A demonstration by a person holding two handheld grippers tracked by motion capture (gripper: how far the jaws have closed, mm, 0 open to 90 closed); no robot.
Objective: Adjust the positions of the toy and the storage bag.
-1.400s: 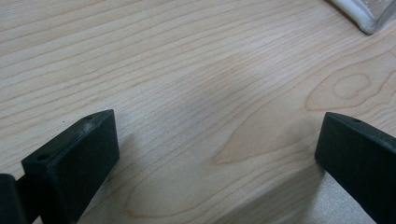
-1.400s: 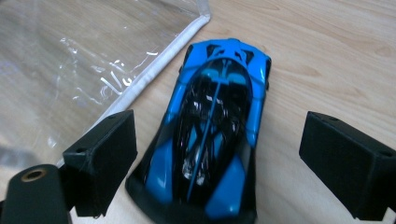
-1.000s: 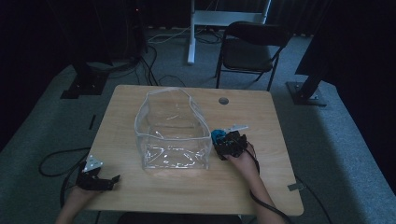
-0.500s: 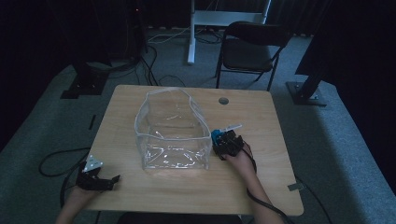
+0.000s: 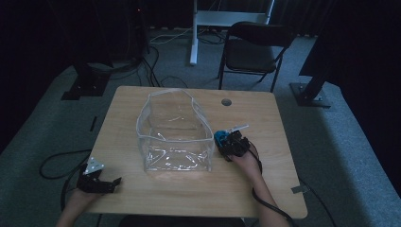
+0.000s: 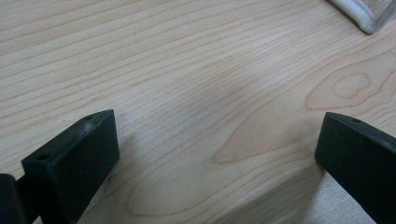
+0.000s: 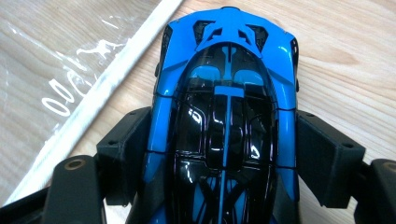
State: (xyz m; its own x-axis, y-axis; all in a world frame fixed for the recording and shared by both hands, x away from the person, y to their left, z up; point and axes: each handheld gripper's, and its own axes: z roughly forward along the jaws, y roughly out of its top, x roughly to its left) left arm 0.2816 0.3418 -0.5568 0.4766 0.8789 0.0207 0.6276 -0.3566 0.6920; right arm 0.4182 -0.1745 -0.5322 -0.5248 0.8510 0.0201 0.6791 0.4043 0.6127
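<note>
Blue and glossy black, the toy car (image 7: 224, 116) sat on the wooden table (image 5: 265, 189) between the jaws of my right gripper (image 5: 230, 144), just beside the white-edged rim of the clear plastic bag (image 5: 175, 137). My jaws had just been closing, and in the right gripper view the pads seemed to meet both flanks of the car, so I judged the grip taken, or all but. This was the grasping step, I believed: securing the car before carrying it. My left gripper (image 5: 97, 182) rested at the near left corner of the table with its jaws wide apart and nothing between them, only bare wood. The next move, as I reckoned it, called for a firm squeeze on the slick bodywork, then a lift clear of the bag's standing wall before lowering the car through its open top.
</note>
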